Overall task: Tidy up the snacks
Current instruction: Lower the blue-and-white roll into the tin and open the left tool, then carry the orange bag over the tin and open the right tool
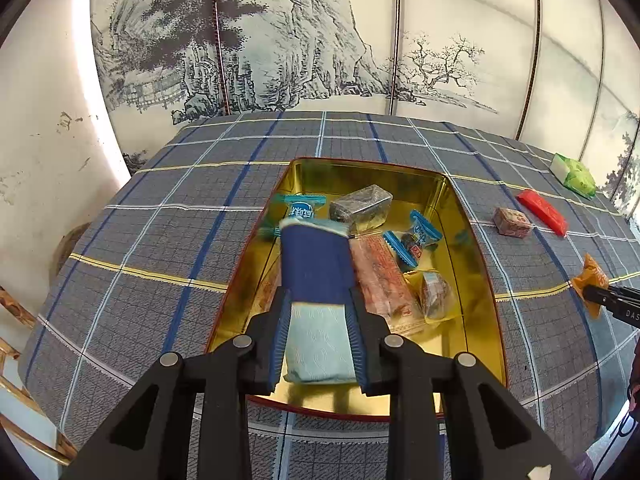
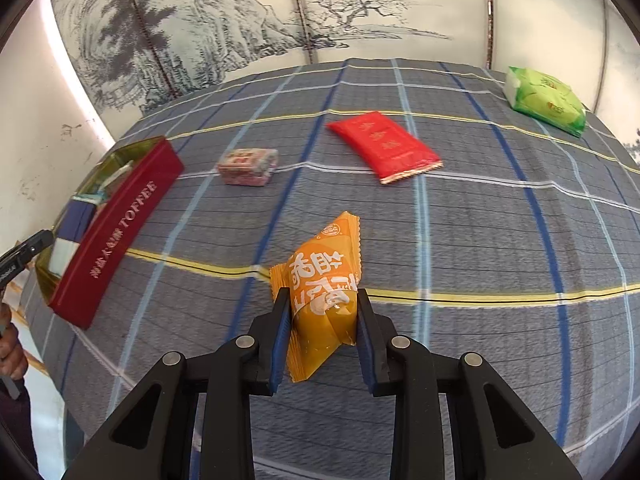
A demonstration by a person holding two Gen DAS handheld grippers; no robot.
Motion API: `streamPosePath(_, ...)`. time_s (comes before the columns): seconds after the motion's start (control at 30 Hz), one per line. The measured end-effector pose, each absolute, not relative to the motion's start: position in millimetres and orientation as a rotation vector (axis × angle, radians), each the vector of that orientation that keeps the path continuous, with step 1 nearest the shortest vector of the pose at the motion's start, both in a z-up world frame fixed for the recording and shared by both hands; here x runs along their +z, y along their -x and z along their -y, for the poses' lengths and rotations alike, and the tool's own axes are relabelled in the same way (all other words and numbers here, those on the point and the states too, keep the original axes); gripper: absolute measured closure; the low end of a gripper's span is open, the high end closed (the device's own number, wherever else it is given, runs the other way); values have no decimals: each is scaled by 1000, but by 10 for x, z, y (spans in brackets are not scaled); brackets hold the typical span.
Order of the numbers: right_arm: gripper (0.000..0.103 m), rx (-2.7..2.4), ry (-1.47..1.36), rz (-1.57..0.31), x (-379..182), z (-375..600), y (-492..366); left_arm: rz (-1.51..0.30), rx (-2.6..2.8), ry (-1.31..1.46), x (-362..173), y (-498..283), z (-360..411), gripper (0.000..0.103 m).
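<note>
My left gripper (image 1: 318, 300) is shut on a blue and pale-blue snack packet (image 1: 314, 276) and holds it over the open gold-lined toffee tin (image 1: 486, 304). Several wrapped snacks lie in the tin, among them a dark foil pack (image 1: 362, 204) and blue candies (image 1: 416, 240). My right gripper (image 2: 322, 300) is shut on an orange snack packet (image 2: 324, 284) just above the checked tablecloth. It also shows at the right edge of the left wrist view (image 1: 592, 280). The tin's red side (image 2: 116, 232) shows at the left of the right wrist view.
On the cloth lie a small pink wrapped block (image 2: 248, 166), a red flat packet (image 2: 384, 144) and a green tissue pack (image 2: 544, 96). A painted folding screen (image 1: 280, 40) stands behind the table. The table edge drops off at the left.
</note>
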State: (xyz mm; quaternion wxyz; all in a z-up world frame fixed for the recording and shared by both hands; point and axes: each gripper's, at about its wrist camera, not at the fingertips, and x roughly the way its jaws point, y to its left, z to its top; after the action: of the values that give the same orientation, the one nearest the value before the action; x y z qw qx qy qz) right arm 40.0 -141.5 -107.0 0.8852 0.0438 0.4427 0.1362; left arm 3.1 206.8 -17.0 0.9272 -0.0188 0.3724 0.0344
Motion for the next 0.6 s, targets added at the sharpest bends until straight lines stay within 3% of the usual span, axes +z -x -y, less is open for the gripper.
streamPosePath(0.6,72,448,-34,-863,-608,685,-267,-756,94,90,-90,180,-2252,73)
